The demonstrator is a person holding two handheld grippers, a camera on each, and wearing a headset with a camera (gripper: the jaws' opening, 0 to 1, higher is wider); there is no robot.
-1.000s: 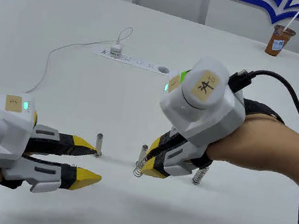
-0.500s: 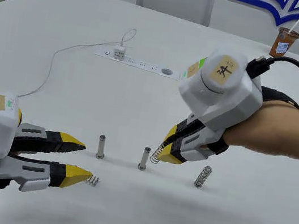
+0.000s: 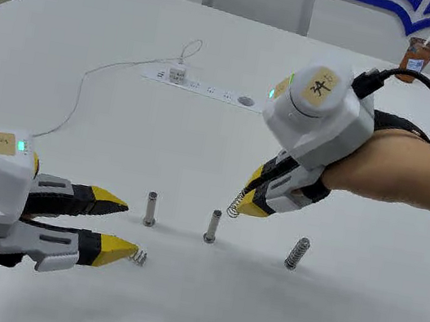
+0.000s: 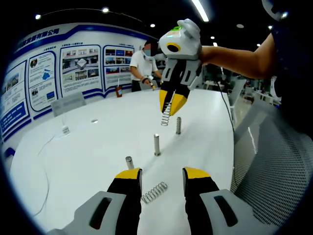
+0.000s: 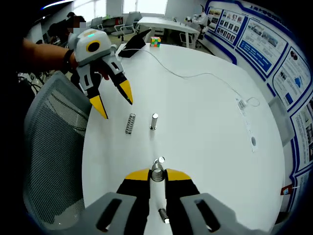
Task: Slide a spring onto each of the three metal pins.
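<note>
Two bare metal pins (image 3: 151, 208) (image 3: 213, 226) stand upright on the white table (image 3: 200, 150). To their right a third spring (image 3: 297, 252) stands upright; I cannot make out the pin inside it. My right gripper (image 3: 250, 206) hovers above and right of the middle pin, shut on a spring (image 3: 235, 206) that hangs from its tips. In the right gripper view that spring (image 5: 156, 172) sits between the jaws, just over a pin top (image 5: 161, 160). My left gripper (image 3: 127, 229) is open at the lower left, with a loose spring (image 3: 138, 257) lying by its lower tip. In the left gripper view the loose spring (image 4: 154, 192) lies between the open jaws.
A white power strip (image 3: 210, 92) with a thin cable (image 3: 88, 82) lies farther back on the table. A drink cup with a straw (image 3: 417, 56) stands at the far right edge. A mesh office chair (image 4: 274, 161) is beside the table.
The right gripper has risen from the tabletop beside the middle pin, carrying its spring up and right. The left gripper has barely moved; the loose spring by it has come into sight.
</note>
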